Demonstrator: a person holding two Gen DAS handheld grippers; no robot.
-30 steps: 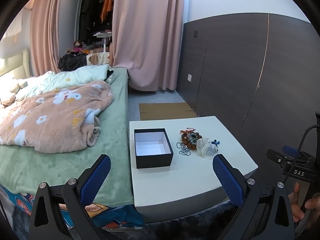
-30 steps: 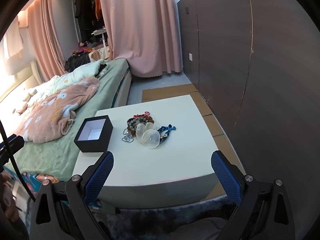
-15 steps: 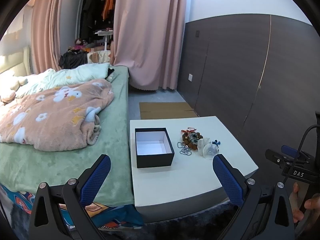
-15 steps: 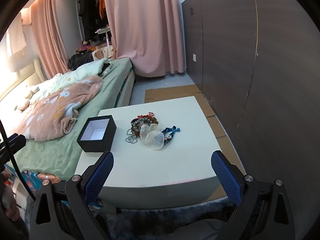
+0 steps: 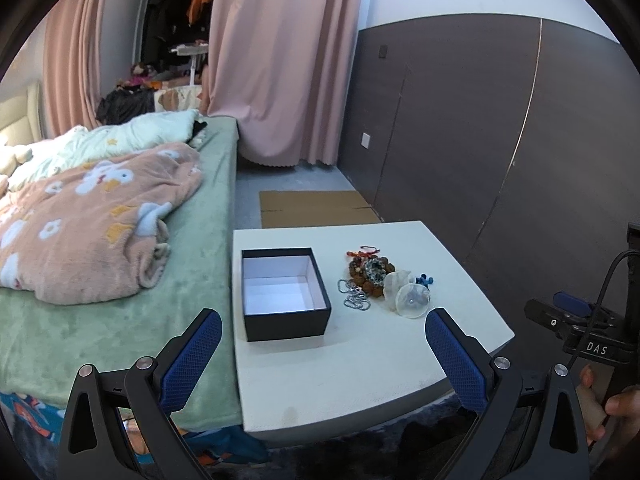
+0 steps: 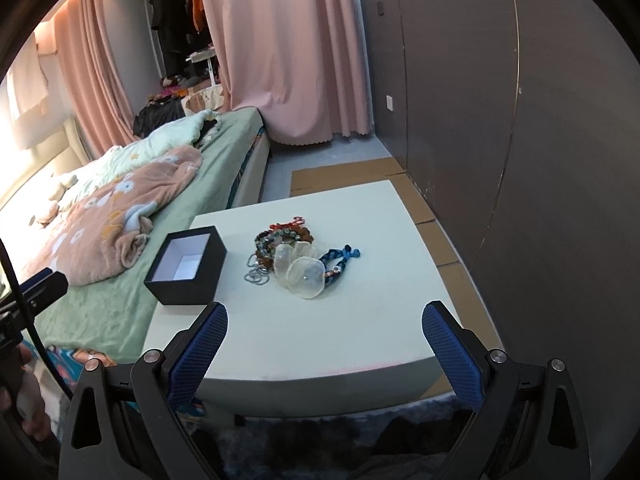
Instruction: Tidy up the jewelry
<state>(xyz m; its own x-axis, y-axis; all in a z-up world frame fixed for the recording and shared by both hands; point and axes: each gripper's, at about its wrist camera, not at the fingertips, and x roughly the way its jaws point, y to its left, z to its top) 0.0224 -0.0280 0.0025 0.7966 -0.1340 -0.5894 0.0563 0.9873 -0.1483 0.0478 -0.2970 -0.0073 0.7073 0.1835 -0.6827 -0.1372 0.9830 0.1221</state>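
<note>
Left wrist view: left gripper [image 5: 322,346] is spread wide and holding nothing, hovering short of the desk's [image 5: 352,372] near edge, roughly lined up with the black box [image 5: 285,294]. Box sits lid-off on the desk's left side next to the bed [image 5: 120,280], white interior bare as far as I can see, so it reads as the drop target. Jewelry pile [image 5: 378,276] lies just right of the box, not touching it: silver chain [image 5: 352,298] nearest the box, brown bead bracelets [image 5: 370,270] behind, two translucent shell discs [image 5: 408,296] in front-right, and a bit of blue braid [image 5: 424,280] peeking out behind them. The short gap between pile and box looks deliberate, keeping each transfer short. Right gripper's body is visible at far right, off the desk. Right wrist view: right gripper [image 6: 324,332] is also fully spread with nothing between the pads, level with the front edge of the desk [image 6: 304,344] and aimed at the pile [image 6: 298,256]. Shell discs [image 6: 304,274] overlap the blue braided bracelet [image 6: 340,260] and lean on the bead bracelets [image 6: 276,240]; chain [image 6: 256,274] is on the side of the box [image 6: 186,266]. My read: nothing sorted yet, both grippers staged for a first pick. The right one has the cleaner line to the pile; the left likely steadies the box. Risk: the pieces are stacked and tangled, so one grab may drag its neighbours.
</note>
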